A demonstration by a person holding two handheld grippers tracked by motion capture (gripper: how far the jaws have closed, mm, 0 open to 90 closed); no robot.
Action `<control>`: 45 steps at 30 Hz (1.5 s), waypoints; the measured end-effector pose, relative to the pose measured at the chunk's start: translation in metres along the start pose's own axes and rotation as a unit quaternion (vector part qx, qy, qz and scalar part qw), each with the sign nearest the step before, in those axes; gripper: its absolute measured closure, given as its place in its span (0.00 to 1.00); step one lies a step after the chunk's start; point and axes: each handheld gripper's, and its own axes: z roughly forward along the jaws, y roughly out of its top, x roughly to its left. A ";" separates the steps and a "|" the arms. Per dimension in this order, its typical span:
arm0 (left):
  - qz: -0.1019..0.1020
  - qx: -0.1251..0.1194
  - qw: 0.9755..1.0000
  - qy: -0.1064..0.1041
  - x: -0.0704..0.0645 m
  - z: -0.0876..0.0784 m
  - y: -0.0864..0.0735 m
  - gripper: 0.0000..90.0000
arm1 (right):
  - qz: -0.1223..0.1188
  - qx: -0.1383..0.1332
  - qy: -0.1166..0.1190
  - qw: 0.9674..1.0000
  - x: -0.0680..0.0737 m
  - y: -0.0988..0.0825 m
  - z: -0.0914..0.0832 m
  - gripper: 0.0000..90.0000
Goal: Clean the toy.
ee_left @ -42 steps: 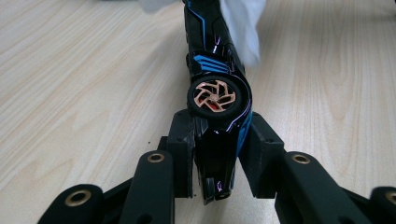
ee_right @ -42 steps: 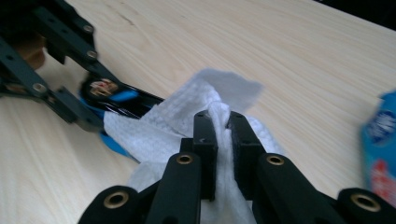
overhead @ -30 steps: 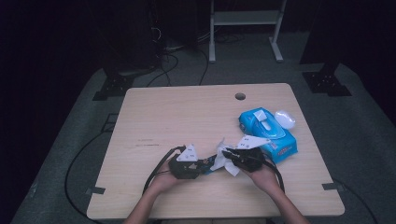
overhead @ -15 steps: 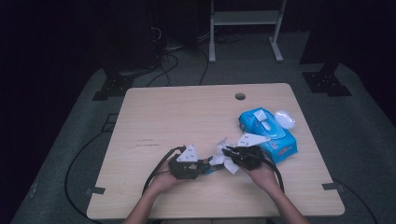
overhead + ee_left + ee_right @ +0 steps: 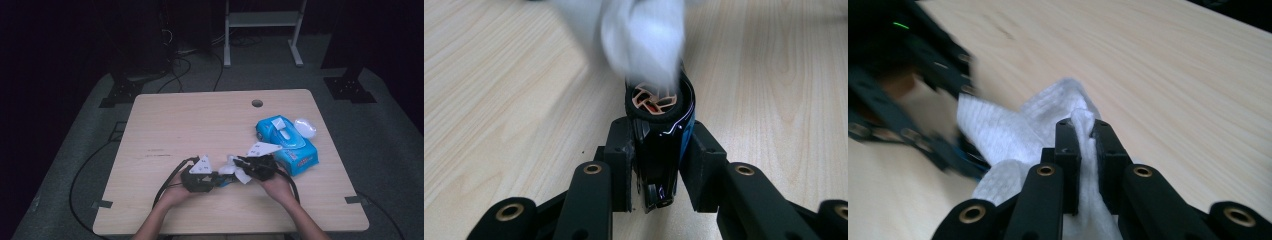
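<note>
My left gripper (image 5: 659, 165) is shut on a small glossy black and blue toy car (image 5: 659, 135) and holds it nose outward, one orange-spoked wheel facing the camera. My right gripper (image 5: 1082, 135) is shut on a bunched white wipe (image 5: 998, 135). The wipe (image 5: 644, 35) rests against the far end of the car. In the high view the left gripper (image 5: 220, 181) and the right gripper (image 5: 240, 167) meet tip to tip near the table's front middle, with the wipe (image 5: 235, 172) between them.
A blue pack of wet wipes (image 5: 287, 145) lies just right of the right hand, with a white oval lid (image 5: 305, 127) beside it. The wooden table (image 5: 200, 125) has a cable hole (image 5: 257, 103) near its far edge. Cables trail from both grippers.
</note>
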 end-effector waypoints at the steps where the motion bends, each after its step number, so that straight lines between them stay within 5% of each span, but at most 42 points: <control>1: -0.001 0.000 1.000 0.000 0.000 0.000 0.000 0.76 | 0.008 0.002 -0.006 1.000 -0.007 -0.003 -0.004 0.92; 5: 0.001 0.002 1.000 0.001 0.000 0.001 0.001 0.75 | 0.023 0.003 -0.030 0.999 -0.022 -0.012 -0.015 0.92; 8: -0.002 0.001 1.000 0.000 0.001 0.001 0.001 0.75 | 0.028 -0.010 -0.010 1.000 -0.015 -0.012 -0.012 0.92; 12: -0.002 0.000 1.000 0.000 0.001 0.000 0.000 0.75 | 0.005 -0.010 0.000 1.000 -0.003 -0.007 -0.004 0.92; 20: 0.003 0.004 1.000 0.003 0.003 0.000 0.001 0.76 | 0.032 0.002 -0.037 0.999 -0.031 -0.021 -0.027 0.92; 26: 0.002 0.004 1.000 0.002 0.003 0.000 0.001 0.76 | 0.012 0.000 -0.022 1.000 -0.019 -0.017 -0.021 0.92; 33: 0.003 0.006 1.000 0.002 0.004 0.000 0.001 0.77 | 0.024 0.009 -0.033 0.999 -0.029 -0.026 -0.029 0.92; 40: -0.001 0.008 1.000 0.015 0.010 -0.005 -0.003 0.76 | 0.005 -0.003 -0.008 1.000 -0.012 -0.010 -0.010 0.92; 45: -0.001 0.004 1.000 0.012 0.011 -0.005 -0.004 0.77 | 0.016 0.001 -0.023 1.000 -0.022 -0.013 -0.016 0.92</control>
